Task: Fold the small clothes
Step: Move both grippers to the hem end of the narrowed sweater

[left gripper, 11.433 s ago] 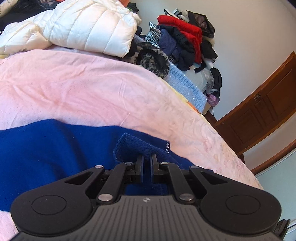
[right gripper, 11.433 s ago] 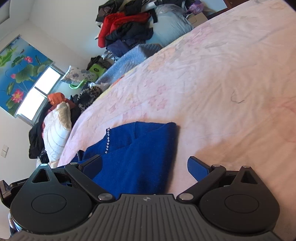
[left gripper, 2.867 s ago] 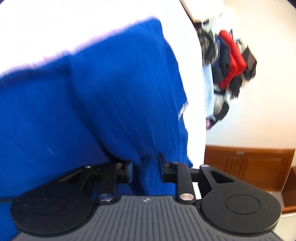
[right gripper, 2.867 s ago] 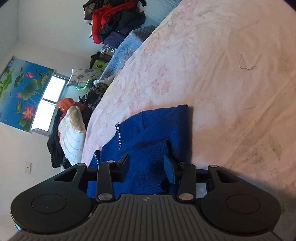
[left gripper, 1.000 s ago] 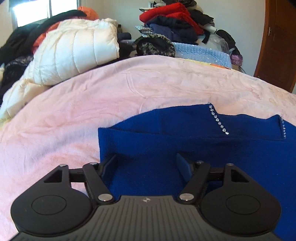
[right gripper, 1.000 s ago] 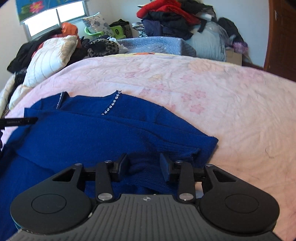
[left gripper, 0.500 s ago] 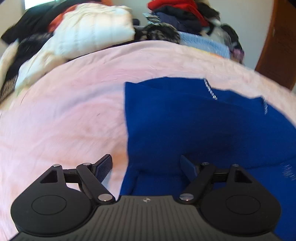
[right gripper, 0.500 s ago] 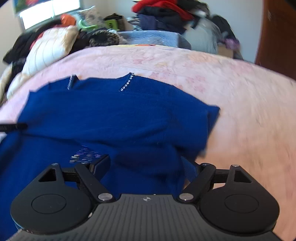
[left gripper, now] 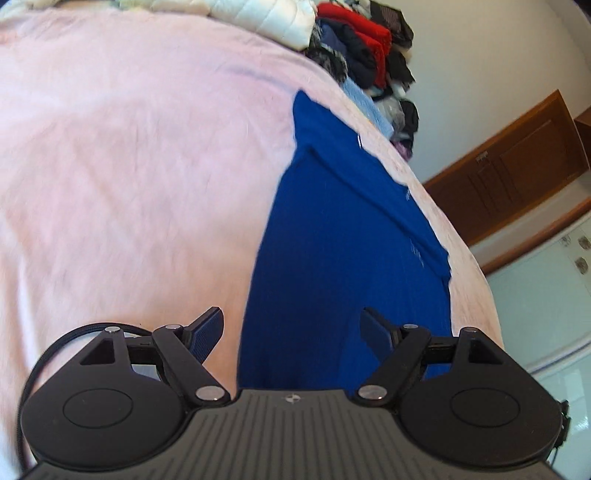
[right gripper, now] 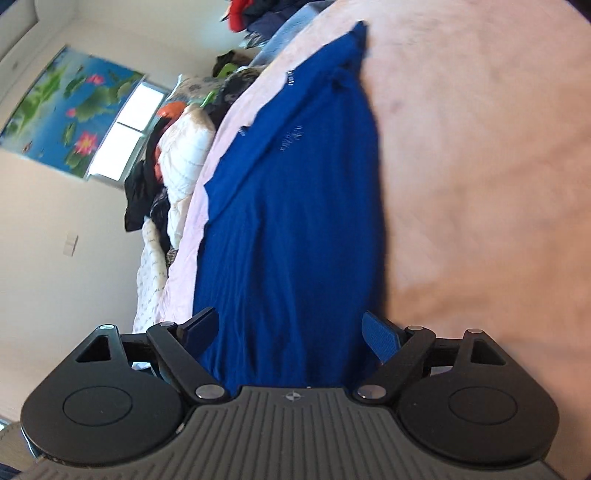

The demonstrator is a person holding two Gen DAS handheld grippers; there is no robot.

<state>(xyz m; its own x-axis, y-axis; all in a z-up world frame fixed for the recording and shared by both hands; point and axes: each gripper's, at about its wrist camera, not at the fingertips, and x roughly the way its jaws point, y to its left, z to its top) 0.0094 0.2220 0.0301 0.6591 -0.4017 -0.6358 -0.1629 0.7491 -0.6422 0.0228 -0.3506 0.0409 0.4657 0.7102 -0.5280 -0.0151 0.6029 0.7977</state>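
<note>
A royal-blue knit garment (left gripper: 343,236) lies folded flat on the pink bedspread (left gripper: 129,166), with a row of small rhinestones near its collar. In the left wrist view my left gripper (left gripper: 294,326) stands wide open above the garment's near left edge, its pads clear of the cloth. The same blue garment (right gripper: 295,206) fills the middle of the right wrist view. My right gripper (right gripper: 291,328) is wide open over its near right edge, with nothing pinched between the pads. Both views are tilted and slightly blurred.
A pile of clothes (left gripper: 365,44) and a white puffer jacket (left gripper: 266,16) lie at the bed's far end. Wooden cabinets (left gripper: 517,162) line the wall to the right. A window (right gripper: 125,122) and a lotus picture (right gripper: 70,110) are on the wall left of the bed.
Both grippers opened wide and let go of the blue garment. They pulled apart toward its opposite near edges and rolled, so both views now sit tilted.
</note>
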